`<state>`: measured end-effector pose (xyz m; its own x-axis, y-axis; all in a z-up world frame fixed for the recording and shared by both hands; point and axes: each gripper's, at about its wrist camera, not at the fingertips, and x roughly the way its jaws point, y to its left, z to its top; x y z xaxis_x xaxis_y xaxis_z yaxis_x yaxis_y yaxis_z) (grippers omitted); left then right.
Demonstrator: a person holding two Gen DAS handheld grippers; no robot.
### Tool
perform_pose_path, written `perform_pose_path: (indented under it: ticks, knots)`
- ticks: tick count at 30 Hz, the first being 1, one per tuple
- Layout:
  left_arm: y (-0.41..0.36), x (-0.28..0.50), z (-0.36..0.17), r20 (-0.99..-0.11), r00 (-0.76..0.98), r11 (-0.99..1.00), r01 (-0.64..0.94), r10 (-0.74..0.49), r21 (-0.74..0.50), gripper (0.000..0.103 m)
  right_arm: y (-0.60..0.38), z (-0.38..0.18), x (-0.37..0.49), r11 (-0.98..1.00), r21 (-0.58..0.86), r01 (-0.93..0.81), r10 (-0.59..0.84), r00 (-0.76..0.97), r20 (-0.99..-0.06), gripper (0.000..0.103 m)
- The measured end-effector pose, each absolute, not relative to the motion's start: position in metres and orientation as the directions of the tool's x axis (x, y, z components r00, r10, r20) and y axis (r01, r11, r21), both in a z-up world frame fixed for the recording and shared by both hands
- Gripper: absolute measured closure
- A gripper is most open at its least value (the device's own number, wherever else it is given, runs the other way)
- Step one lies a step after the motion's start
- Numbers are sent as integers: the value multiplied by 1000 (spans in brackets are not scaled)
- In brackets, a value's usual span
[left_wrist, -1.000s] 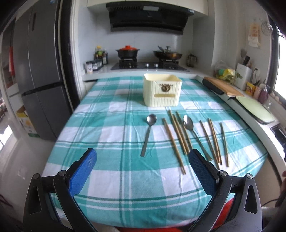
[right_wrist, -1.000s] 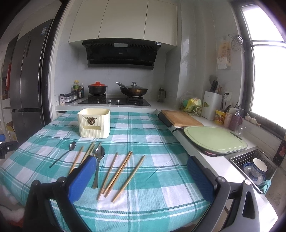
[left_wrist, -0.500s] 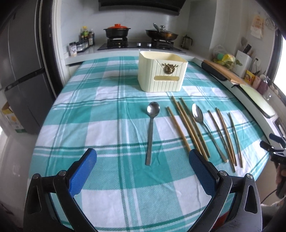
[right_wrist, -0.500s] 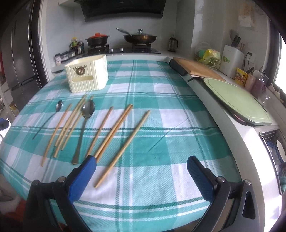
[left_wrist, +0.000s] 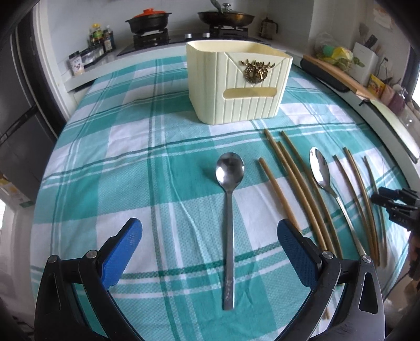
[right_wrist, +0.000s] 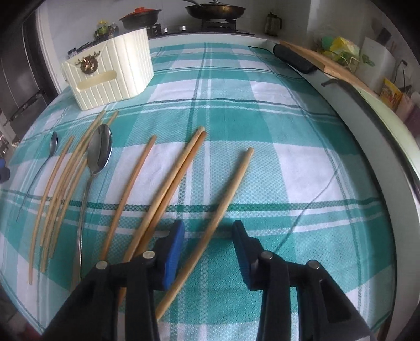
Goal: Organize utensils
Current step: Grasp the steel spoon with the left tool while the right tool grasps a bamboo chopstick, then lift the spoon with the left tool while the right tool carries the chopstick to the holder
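A steel spoon [left_wrist: 229, 170] lies on the teal checked tablecloth [left_wrist: 131, 183], its handle running back between the blue pads of my left gripper [left_wrist: 208, 228], which is open and above it. Right of it lie several wooden chopsticks [left_wrist: 294, 178] and a second spoon [left_wrist: 319, 170]. A cream utensil holder [left_wrist: 236, 81] stands behind them. My right gripper [right_wrist: 208, 227] hangs over the rightmost chopstick [right_wrist: 231, 188]; its jaws are closing, the stick lies between them and the pads do not touch it. The holder [right_wrist: 110, 70] is at the far left in the right wrist view.
A counter with a wooden board [right_wrist: 328, 63] and a pale green board [left_wrist: 393, 123] runs along the table's right edge. A stove with pots [left_wrist: 149, 21] is behind the table. A fridge [left_wrist: 18, 126] stands at the left.
Both grippers have come down and forward, closer to the tablecloth. The right gripper's jaws have narrowed from wide apart to either side of the rightmost chopstick. The left jaws stay wide.
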<state>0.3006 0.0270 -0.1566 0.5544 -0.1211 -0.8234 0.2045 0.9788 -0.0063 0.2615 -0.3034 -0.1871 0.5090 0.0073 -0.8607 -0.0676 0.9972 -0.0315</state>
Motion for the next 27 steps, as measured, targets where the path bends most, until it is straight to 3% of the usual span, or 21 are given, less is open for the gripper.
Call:
perform_pose_path:
  ticks: [5,12,14,16,17,18,19,27]
  knots:
    - [11,339,-185,-857,509,973,228,-87,37,1,-328,-183,265,997,-64,-29,-43,479,-877,67]
    - [3,364,-200,-868,493,974,221,-68,49,7,-357,-182,281,996,91,16,74,464,-883,67]
    - [3,367,-199,-870,485,976,218,-86,24,12,-355,-183,293,995,99,24,77,466,-882,66]
    - [1,368,-197,-869,484,977,215,-106,0,28,-351,-184,307,996,82,32,57,474,-879,66]
    - [0,369,-196,-863,493,976,218,-105,6,36,-351,-184,314,995,82,50,49,481,-875,74]
    - [-2,369,-194,-859,497,973,232,-123,-5,60,-352,-184,321,994,88,72,42,483,-874,83]
    - [-3,370,-192,-857,498,971,237,-132,-12,67,-354,-184,327,990,109,90,53,480,-876,93]
    - [11,352,-164,-806,558,968,241,-196,-68,67,-354,-150,321,968,245,54,172,566,-807,95]
